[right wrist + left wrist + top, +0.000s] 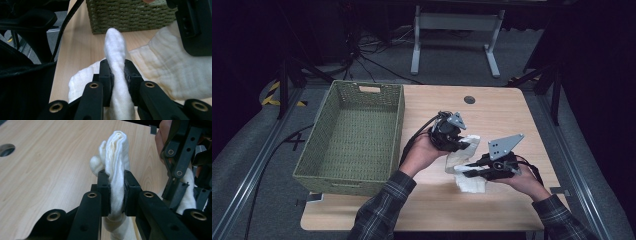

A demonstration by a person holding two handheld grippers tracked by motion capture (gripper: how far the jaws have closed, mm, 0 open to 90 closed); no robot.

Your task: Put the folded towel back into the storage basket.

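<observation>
A white cloth (464, 165) hangs bunched between two hand-held grippers over the right half of the wooden table (492, 112). My left gripper (462, 145) is shut on an upper fold of the cloth (116, 170), pinched between its black pads. My right gripper (464, 172) is shut on another fold of the cloth (116, 62), which stands up between its pads (106, 72). The lower part of the cloth (472, 185) still touches the table. In the left gripper view the right gripper's black frame (181, 157) stands close at the right.
A green woven basket (352, 135) stands empty on the table's left half, close to the left hand. A round hole (469, 99) sits near the table's far edge. A metal stand's legs (457, 40) and cables lie on the floor beyond.
</observation>
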